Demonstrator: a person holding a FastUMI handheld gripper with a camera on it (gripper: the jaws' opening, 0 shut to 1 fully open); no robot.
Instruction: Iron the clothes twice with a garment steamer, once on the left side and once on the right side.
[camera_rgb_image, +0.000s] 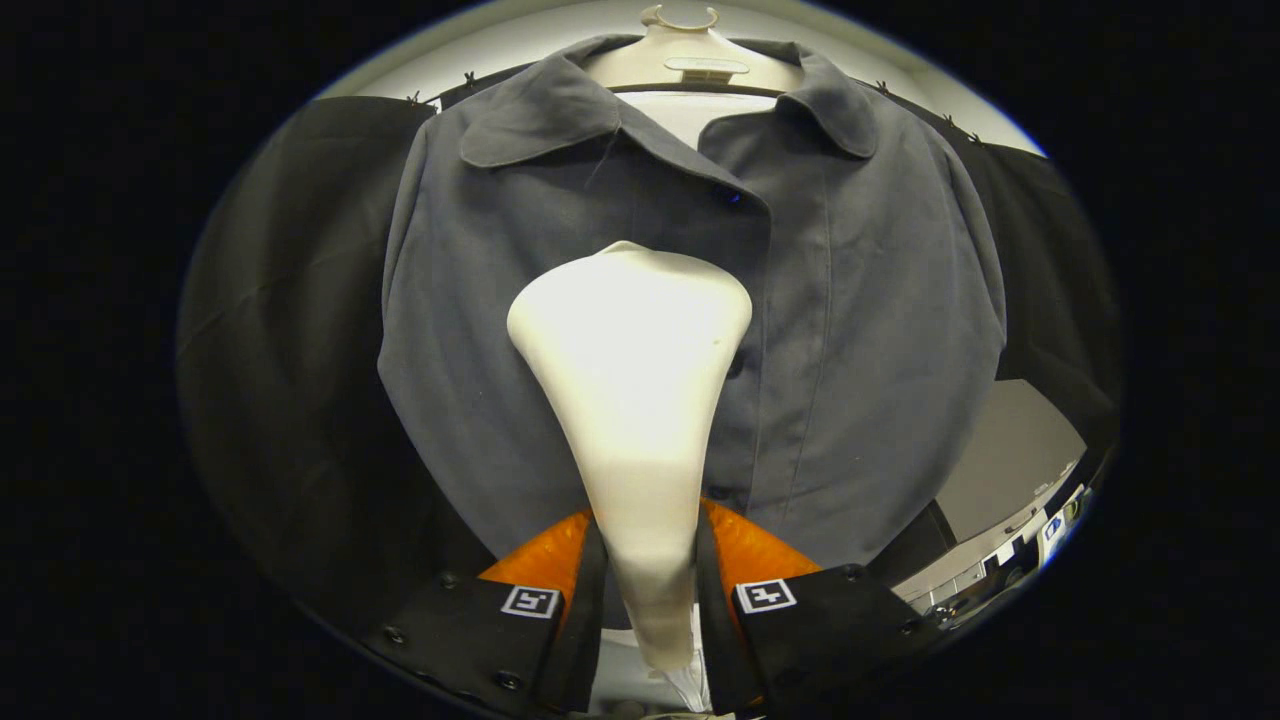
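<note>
Gripper view, looking forward along the two fingers. I see the gripper (650, 590) clamped on the narrow handle of a cream garment steamer (632, 400); both fingers (578, 600) press against the handle, one on each side, so the tool stands narrow and holding. The steamer's handle widens upward into a broad, rounded head, which lies over the middle of a grey shirt (850, 330). I cannot tell whether the head touches the cloth or stands just off it, since I look at its back and its face is hidden from me. Glare washes out the head's surface, so any detail there is lost.

The shirt hangs on a pale hanger (690, 55), collar spread, front placket running down just beside the steamer head on its right. One dark button (728, 197) shows near the collar; the buttons lower down are partly covered by the steamer. The shirt's hem is cut off behind the fingers, and its sleeves fall away at the sides where the lens bends them. A white panel (690, 115) shows inside the open collar, probably a form or an undershirt.

Behind the shirt hangs the booth's black cloth (290, 350). Past the shirt's right side I make out a grey floor (1010, 450) and some small, blurred furnishings I cannot identify
</note>
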